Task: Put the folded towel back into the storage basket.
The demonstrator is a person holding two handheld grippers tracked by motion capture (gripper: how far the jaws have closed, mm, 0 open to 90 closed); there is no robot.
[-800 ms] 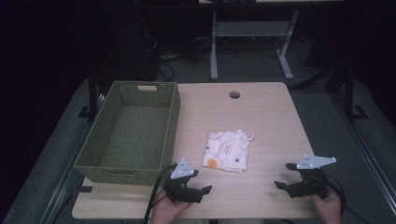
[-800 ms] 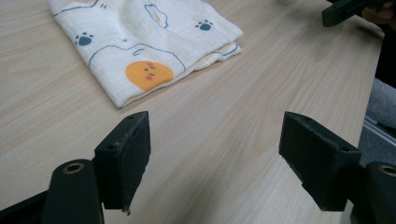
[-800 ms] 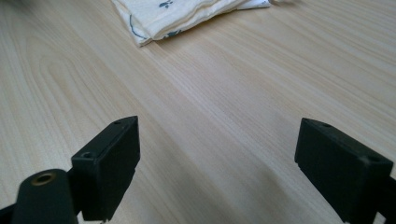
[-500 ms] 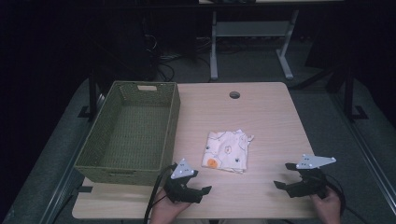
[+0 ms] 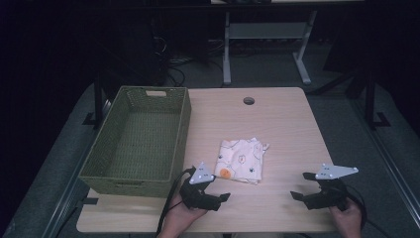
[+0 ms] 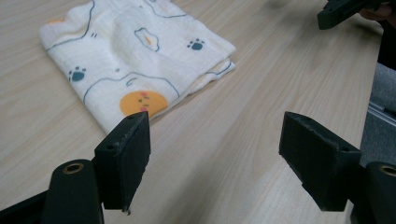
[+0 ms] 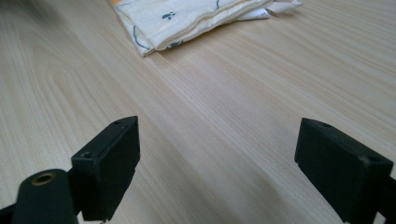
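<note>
This looks like a lab or office workroom set up for recording. A plain light-wood desk (image 5: 277, 124) with a round cable hole (image 5: 248, 100) stands on grey carpet (image 5: 337, 106). Behind it, in a dark unlit background, a second desk's white metal legs (image 5: 226, 54) rise beside loose cables (image 5: 173, 64) on the floor, and a black stand foot (image 5: 371, 119) sits at the right.

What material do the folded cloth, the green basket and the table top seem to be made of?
Folded cloth: likely thin cotton, matt, soft layered edges, printed paws and an orange circle.
Green basket: woven, perhaps plastic or paper cord; its walls show a regular weave.
Table top: pale wood or wood-look laminate, smooth, with grain lines.
</note>
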